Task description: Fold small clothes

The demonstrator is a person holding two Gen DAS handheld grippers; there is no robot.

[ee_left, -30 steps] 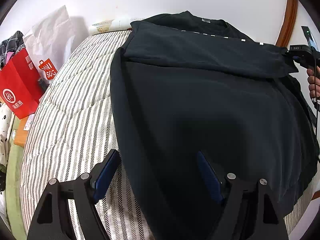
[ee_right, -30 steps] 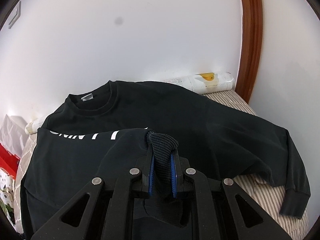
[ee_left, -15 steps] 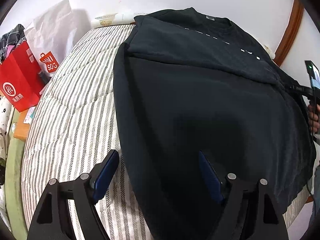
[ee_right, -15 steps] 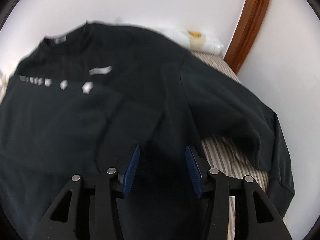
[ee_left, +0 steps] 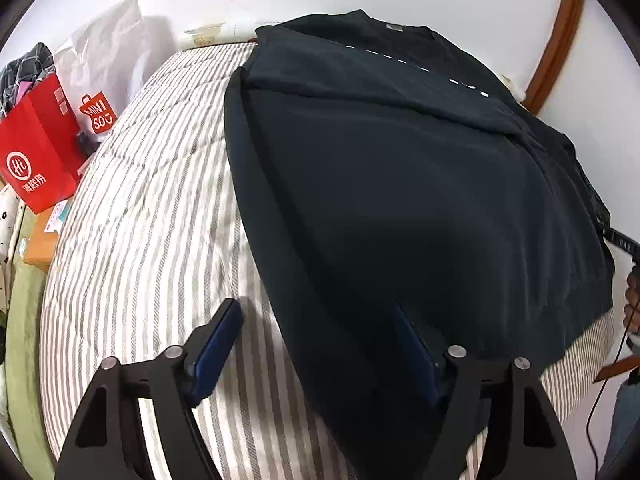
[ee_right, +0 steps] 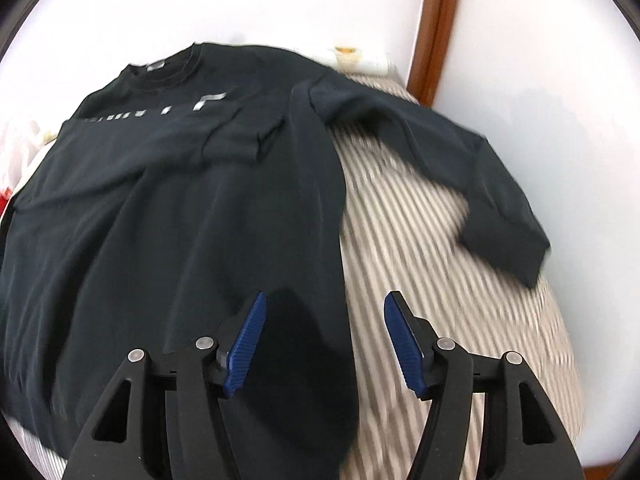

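1. Folding the black sweatshirt (ee_right: 168, 216), which lies flat on the striped bed (ee_left: 152, 216); one sleeve is across the chest.
2. My right gripper (ee_right: 324, 344) has just been opening, nothing gripped; my left gripper (ee_left: 316, 352) has been closing, straddling the hem edge, unclamped.
3. I judge the loose sleeve (ee_right: 472, 184) at two o'clock comes next, needing a cuff grasp.

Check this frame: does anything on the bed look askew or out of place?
Yes. On the black sweatshirt, one sleeve is folded across the chest, but the other sleeve sprawls unfolded over the striped bedding, its cuff near the bed's edge. So the fold looks lopsided. No damage is visible.
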